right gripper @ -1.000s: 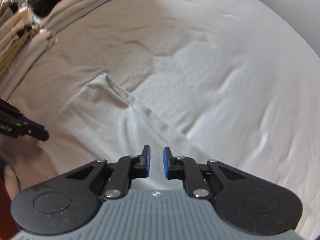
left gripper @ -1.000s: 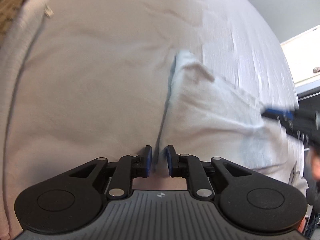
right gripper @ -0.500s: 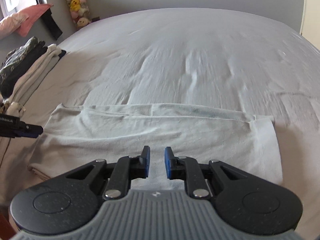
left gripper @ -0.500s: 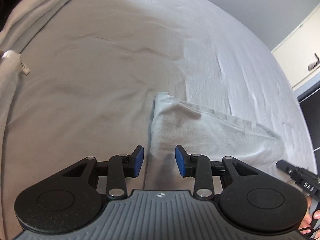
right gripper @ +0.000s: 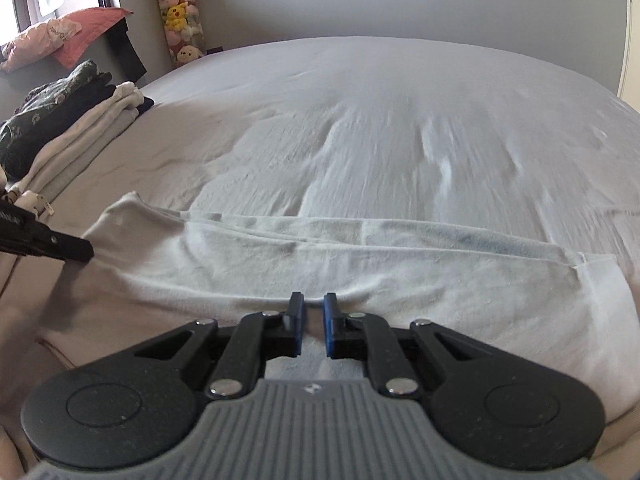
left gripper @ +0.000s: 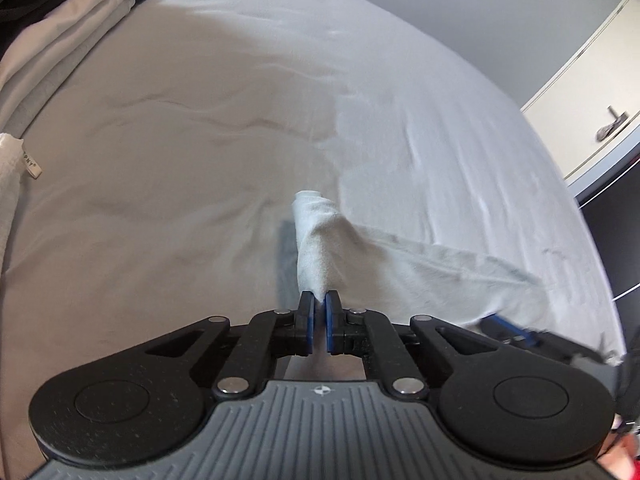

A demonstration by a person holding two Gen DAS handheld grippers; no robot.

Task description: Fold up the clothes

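White cloth, a long folded garment (right gripper: 360, 264), lies across the near part of a bed sheet (right gripper: 380, 120) in the right wrist view, running from the left edge to the right edge of the frame. Only this view shows a column of plush toys (right gripper: 180, 12) at upper left against the wall, a pink pillow (right gripper: 60, 36) by the window, and the whole stack of folded clothes (right gripper: 68, 140) at left. The left wrist view alone shows a white cupboard door with a handle (left gripper: 610, 128) at upper right. At its left edge a small fabric label (left gripper: 32, 166) hangs from a pale garment; its printing is too small to read.

The left gripper (left gripper: 318, 304) is closing, its blue pads pinching one end of the garment (left gripper: 320, 240), which rises as a peak from the sheet. The right gripper (right gripper: 313, 308) is also closing; a narrow gap remains between its pads, which sit over the garment's near edge without clearly pinching it.
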